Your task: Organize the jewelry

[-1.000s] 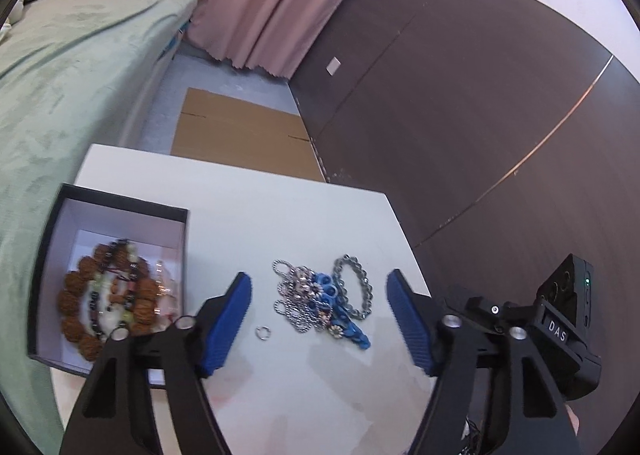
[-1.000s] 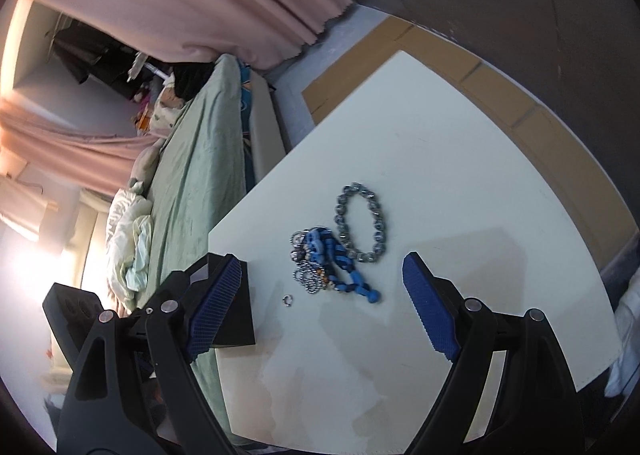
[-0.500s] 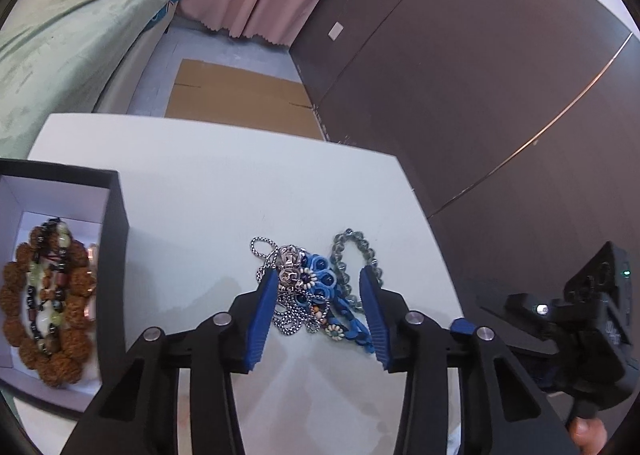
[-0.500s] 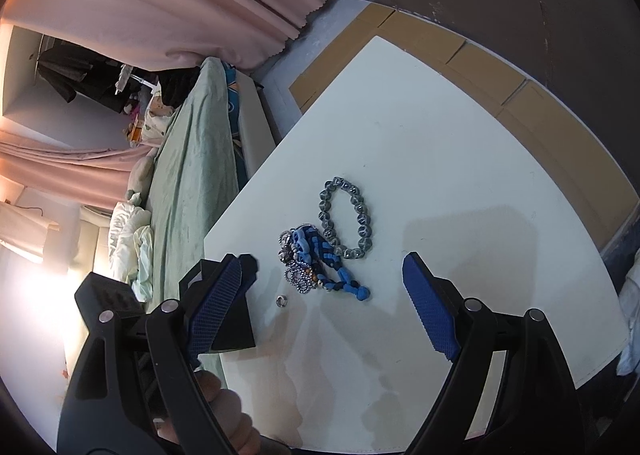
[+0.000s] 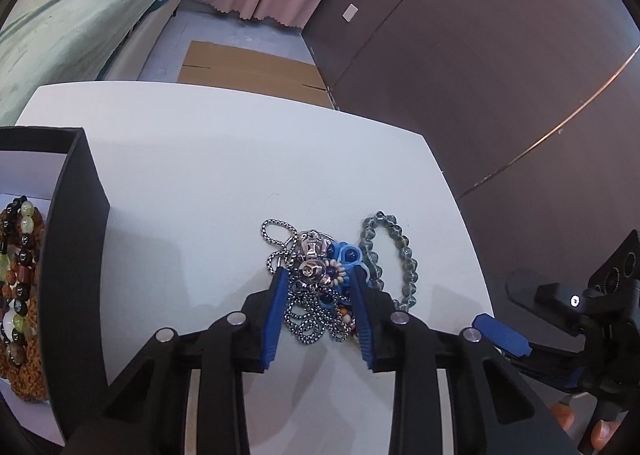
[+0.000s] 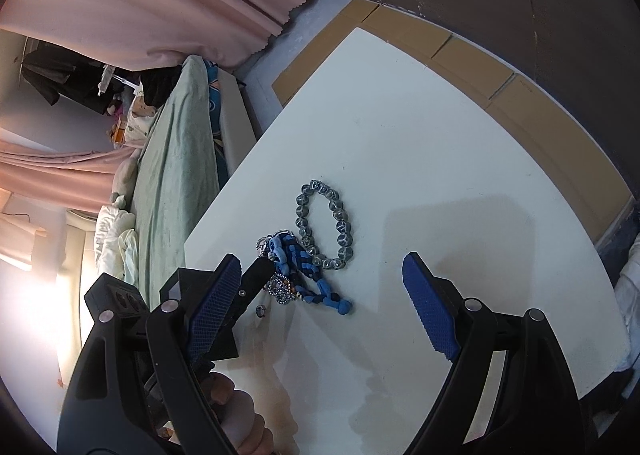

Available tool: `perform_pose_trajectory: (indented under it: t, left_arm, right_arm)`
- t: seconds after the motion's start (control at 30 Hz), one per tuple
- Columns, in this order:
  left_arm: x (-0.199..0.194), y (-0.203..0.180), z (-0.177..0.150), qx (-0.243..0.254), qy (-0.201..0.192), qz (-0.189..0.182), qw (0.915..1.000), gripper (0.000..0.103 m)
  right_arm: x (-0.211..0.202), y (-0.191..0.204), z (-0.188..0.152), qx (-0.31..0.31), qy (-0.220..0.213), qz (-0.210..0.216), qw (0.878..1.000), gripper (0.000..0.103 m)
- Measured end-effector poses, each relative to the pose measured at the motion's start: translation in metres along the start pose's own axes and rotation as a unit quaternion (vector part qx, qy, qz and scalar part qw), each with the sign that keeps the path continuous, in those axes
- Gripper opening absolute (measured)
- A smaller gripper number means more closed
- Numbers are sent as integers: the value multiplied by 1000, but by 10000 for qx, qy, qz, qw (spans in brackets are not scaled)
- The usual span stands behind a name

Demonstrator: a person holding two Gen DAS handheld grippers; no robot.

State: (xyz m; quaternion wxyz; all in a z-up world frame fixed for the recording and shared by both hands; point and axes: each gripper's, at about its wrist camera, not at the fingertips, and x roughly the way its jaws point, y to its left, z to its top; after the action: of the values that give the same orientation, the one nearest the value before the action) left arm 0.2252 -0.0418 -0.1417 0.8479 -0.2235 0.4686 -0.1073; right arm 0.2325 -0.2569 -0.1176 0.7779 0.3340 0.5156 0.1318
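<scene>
A tangle of jewelry lies on the white table [image 5: 208,175]: a silver chain with pendants [image 5: 308,295], a blue braided cord bracelet [image 6: 308,275] and a grey bead bracelet [image 5: 396,255] beside it, which also shows in the right wrist view [image 6: 340,231]. My left gripper [image 5: 319,279] straddles the chain tangle, its blue pads narrowed around it, partly closed. My right gripper [image 6: 320,275] is wide open and empty, above the table near the pile. A black box [image 5: 76,215] at left holds beaded bracelets [image 5: 16,275].
A small loose ring [image 6: 261,310] lies on the table near the pile. A bed with a green cover [image 5: 72,23] stands beyond the table's left side. Flat cardboard [image 5: 256,67] lies on the floor beyond the far edge. A dark wall panel [image 5: 480,75] is at right.
My left gripper has moved right from the box side onto the jewelry pile and its jaws have narrowed around the chain tangle. The right gripper stayed open and drew slightly closer.
</scene>
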Motion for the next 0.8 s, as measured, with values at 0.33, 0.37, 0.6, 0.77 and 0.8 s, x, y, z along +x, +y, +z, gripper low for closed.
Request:
perform_pose_trajectory:
  t: [0.33, 0.37, 0.6, 0.77, 0.8]
  left_arm:
    - [-14, -4, 0, 100, -71, -114, 9999, 6]
    - [-19, -4, 1, 104, -116, -158, 9998, 6]
    - [-47, -2, 7, 5, -371, -300, 9989, 4]
    - [-69, -3, 9, 18, -591, -419, 9974, 3]
    - [-73, -4, 10, 25, -622, -441, 9971, 3]
  right_arm:
    - [13, 5, 0, -144, 47, -210, 9997, 79]
    - [14, 5, 1, -155, 44, -236, 9996, 78]
    - [25, 7, 5, -283, -5, -511, 9983, 56]
    - [41, 11, 4, -443, 58, -736, 9963, 48]
    - [44, 12, 4, -488, 53, -793, 9956, 47]
